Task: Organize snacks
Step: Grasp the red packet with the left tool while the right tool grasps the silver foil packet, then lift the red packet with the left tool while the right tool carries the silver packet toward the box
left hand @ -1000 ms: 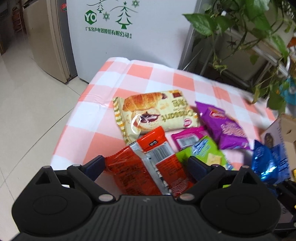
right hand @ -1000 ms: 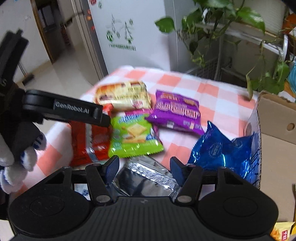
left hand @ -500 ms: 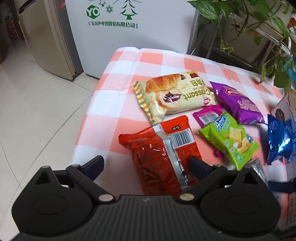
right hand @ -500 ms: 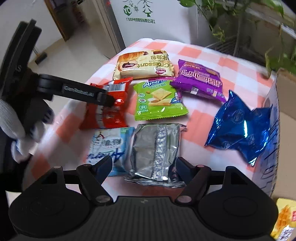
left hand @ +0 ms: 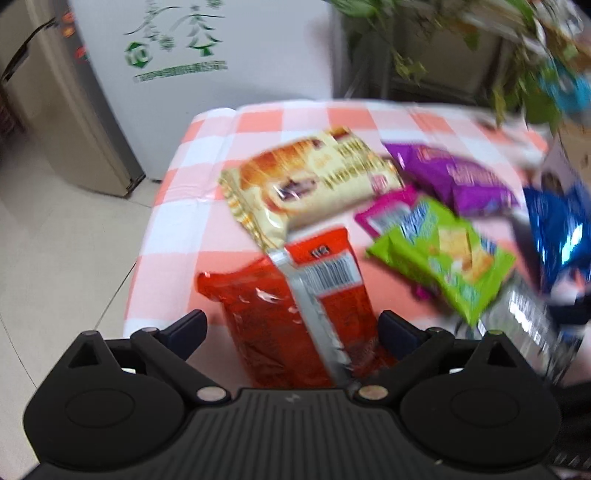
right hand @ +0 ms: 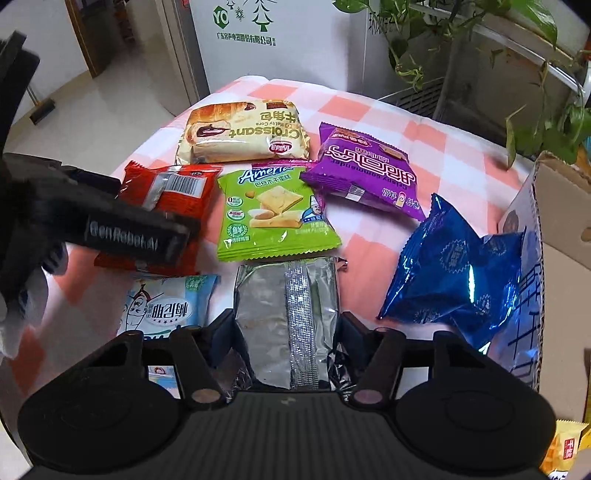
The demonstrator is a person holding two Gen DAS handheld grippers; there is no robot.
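Observation:
Several snack packs lie on a pink checked tablecloth [right hand: 373, 110]. My left gripper [left hand: 291, 326] is open with its fingers either side of a red pack [left hand: 295, 310], which also shows in the right wrist view [right hand: 170, 192]. My right gripper [right hand: 286, 325] is open around a silver foil pack [right hand: 286, 306]. Beyond lie a croissant pack [right hand: 240, 133], a green cracker pack [right hand: 273, 214], a purple pack [right hand: 365, 173], a blue foil pack [right hand: 454, 273] and a light blue pack [right hand: 166, 306].
A cardboard box [right hand: 565, 206] stands at the right table edge. A yellow pack [right hand: 565, 450] lies at the lower right. A white appliance [right hand: 266, 33] and potted plants [right hand: 480, 44] stand behind the table. The floor drops off to the left.
The left gripper has moved forward over the red pack, with its view blurred by motion. The right gripper has moved forward so the silver pack now sits between its fingers.

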